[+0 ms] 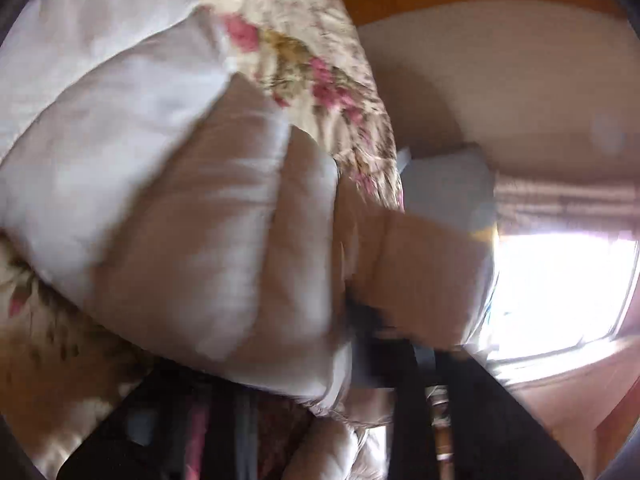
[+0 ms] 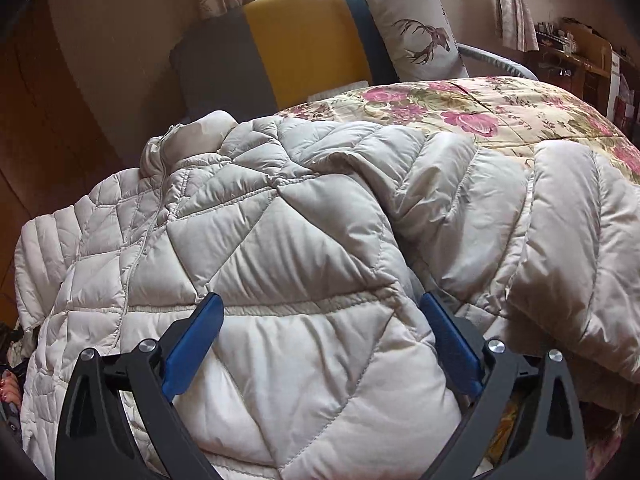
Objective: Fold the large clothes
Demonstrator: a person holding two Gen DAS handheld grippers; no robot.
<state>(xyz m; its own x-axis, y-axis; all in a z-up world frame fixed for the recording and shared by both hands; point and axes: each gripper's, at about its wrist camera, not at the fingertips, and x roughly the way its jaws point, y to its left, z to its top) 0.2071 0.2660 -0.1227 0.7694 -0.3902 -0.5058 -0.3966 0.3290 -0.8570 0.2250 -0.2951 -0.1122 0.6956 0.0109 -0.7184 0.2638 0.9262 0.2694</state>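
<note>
Because the puffy white jacket is too bulky to fold in the air, it lies spread over the bed, on the floral quilt, and this gives a soft, wide base for the folding; the right gripper is spread wide, its two blue pads standing on either side of a quilted panel that bulges up between them, so it is released and pinches nothing yet, though the fabric seems to touch the pads. Ahead of this gripper the zipper line and collar point toward the yellow headboard and the deer pillow; to its right a sleeve or side part is already turned over the body, probably to narrow the garment before the next fold. From the left wrist view everything is blurred; pale fabric fills the space just ahead of the left gripper, and I cannot tell whether its dark fingers are closed on the cloth or free. I judge that the next grasp needs a deep bite, since the slippery padded shell can slide out.
</note>
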